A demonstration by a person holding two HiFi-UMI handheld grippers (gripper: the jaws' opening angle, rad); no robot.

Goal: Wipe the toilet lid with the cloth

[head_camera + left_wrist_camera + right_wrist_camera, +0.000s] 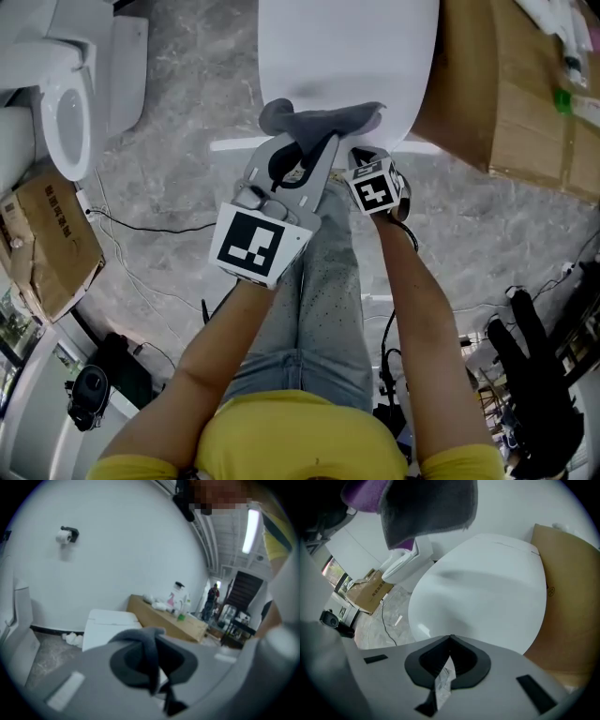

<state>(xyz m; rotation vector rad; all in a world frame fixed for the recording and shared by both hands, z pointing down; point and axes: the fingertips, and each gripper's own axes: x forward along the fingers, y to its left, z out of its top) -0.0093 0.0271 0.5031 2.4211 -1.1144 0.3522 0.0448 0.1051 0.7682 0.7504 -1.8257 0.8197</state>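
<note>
While the head view has the left gripper clamping the grey cloth above the near rim of the toilet lid, the lid runs toward twelve o'clock, with the right gripper just beside at three.

Left gripper view: cloth pinched in the jaws.

Right gripper view: jaws clenched, lid ahead at twelve, cloth at eleven. The print on the cardboard box is unreadable.

No words, brands or numbers could be read anywhere. The brown cardboard box at the head view's lower left carried dark print too small to make out. The larger white plastic cube and the smaller white cube at its middle bore only black square markers.
</note>
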